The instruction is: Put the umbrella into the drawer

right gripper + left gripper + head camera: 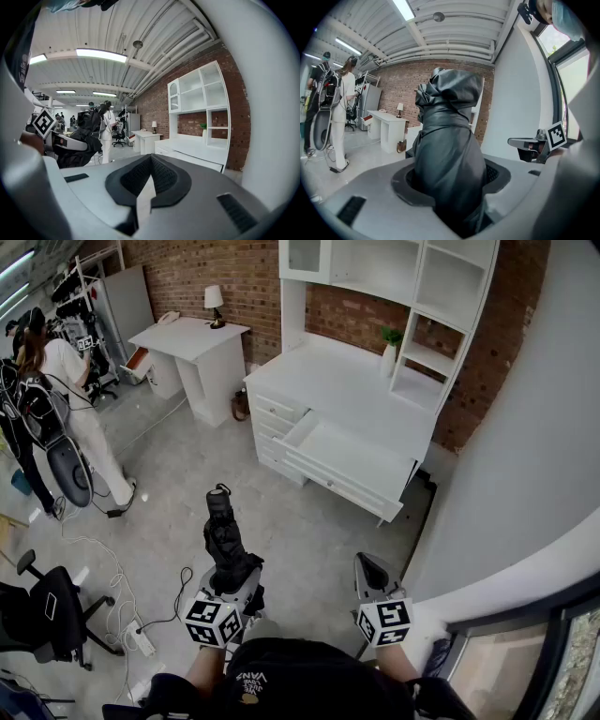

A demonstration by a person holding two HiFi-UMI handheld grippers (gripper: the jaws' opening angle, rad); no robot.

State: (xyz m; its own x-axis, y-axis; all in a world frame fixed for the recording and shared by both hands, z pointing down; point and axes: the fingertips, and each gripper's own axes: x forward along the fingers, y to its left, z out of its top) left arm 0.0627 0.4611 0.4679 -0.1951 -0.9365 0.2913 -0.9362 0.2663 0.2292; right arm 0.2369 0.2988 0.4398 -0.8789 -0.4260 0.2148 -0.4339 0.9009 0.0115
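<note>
A folded black umbrella [223,531] sticks up and forward out of my left gripper [228,570], whose jaws are shut on it. In the left gripper view the umbrella [446,136] fills the gap between the pads of the left gripper [450,176] and hides much of the room ahead. My right gripper [371,570] is level beside it, shut with nothing in it; in its own view the right gripper [151,161] has its pads meeting at the tip. The white cabinet's wide drawer [349,461] stands pulled open ahead across the floor.
The white cabinet with shelves [375,381] stands against the brick wall, with a potted plant [389,351] on it. A white desk with a lamp [192,341] is at back left. A person [77,404] stands left. An office chair [47,615] and floor cables [117,592] lie near left. A grey wall [525,474] is right.
</note>
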